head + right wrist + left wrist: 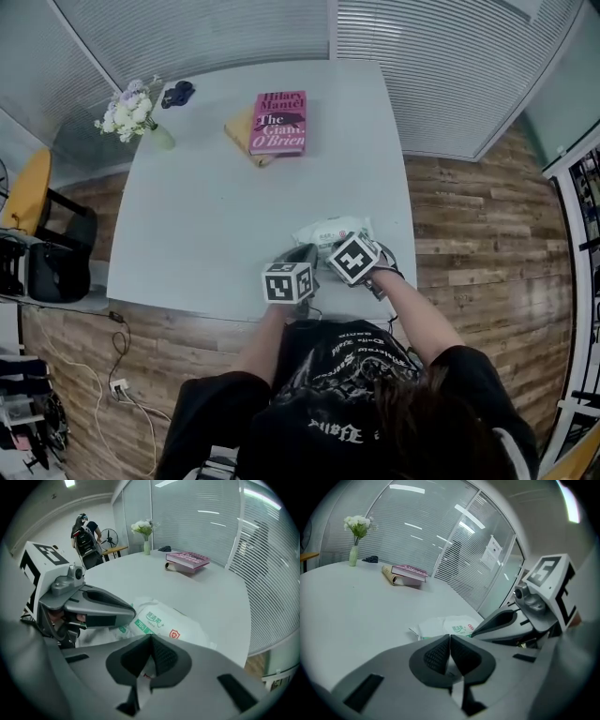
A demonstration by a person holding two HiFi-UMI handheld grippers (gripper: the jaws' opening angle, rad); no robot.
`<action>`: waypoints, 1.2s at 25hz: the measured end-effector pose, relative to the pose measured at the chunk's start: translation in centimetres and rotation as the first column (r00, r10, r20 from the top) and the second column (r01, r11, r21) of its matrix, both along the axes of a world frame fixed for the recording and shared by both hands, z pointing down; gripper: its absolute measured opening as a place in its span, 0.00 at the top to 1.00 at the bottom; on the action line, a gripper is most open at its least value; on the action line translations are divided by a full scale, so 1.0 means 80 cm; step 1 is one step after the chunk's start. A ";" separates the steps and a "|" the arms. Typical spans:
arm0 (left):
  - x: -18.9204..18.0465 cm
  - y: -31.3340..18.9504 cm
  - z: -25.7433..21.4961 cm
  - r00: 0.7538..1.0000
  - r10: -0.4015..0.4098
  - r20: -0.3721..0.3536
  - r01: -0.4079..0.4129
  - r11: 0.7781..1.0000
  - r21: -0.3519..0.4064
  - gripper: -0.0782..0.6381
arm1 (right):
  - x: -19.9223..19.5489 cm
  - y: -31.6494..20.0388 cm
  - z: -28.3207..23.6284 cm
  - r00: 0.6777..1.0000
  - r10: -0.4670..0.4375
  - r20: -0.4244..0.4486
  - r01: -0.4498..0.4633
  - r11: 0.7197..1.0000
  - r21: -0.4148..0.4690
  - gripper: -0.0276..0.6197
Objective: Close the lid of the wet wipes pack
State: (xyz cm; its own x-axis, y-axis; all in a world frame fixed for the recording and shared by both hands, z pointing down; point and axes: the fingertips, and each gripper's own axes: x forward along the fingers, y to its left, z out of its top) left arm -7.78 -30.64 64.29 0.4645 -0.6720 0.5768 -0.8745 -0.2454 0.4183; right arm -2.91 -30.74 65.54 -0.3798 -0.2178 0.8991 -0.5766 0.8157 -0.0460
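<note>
Person's shirt, then wipes pack on pale table; wood floor, blinds.

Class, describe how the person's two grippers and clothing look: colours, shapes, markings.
Both the left gripper and right gripper are grey with dark textured pads, each carrying a white cube with black square markers. The person wears a black short-sleeved shirt with pale print.
</note>
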 end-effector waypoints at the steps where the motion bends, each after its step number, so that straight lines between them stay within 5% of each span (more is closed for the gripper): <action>1: 0.000 0.001 -0.001 1.000 0.001 -0.004 -0.001 1.000 0.001 0.88 | 0.003 -0.001 -0.002 1.000 0.019 0.024 -0.018 1.000 -0.011 0.96; 6: -0.002 0.012 -0.012 1.000 -0.014 0.026 0.013 0.999 0.037 0.88 | 0.018 -0.004 -0.022 0.935 0.217 0.280 -0.194 0.975 -0.107 0.96; 12: 0.004 0.026 -0.025 0.999 -0.022 0.045 0.018 0.997 0.077 0.88 | 0.034 -0.010 -0.029 0.870 0.312 0.381 -0.277 0.950 -0.145 0.96; 18: 0.002 0.031 -0.044 0.998 -0.056 0.018 0.054 0.991 0.122 0.88 | 0.016 -0.002 -0.054 0.851 0.262 0.454 -0.239 0.965 -0.110 0.96; 21: -0.002 0.031 -0.061 0.998 -0.069 -0.004 0.069 0.984 0.162 0.88 | 0.024 0.004 -0.071 0.813 0.270 0.515 -0.265 0.961 -0.086 0.96; 26: -0.010 0.036 -0.101 0.997 -0.074 -0.027 0.078 0.964 0.255 0.88 | 0.061 0.007 -0.120 0.731 0.237 0.640 -0.341 0.939 0.042 0.96; 30: -0.015 0.044 -0.138 0.997 -0.073 0.002 0.067 0.933 0.352 0.88 | 0.091 0.011 -0.159 0.705 0.195 0.682 -0.410 0.896 0.169 0.96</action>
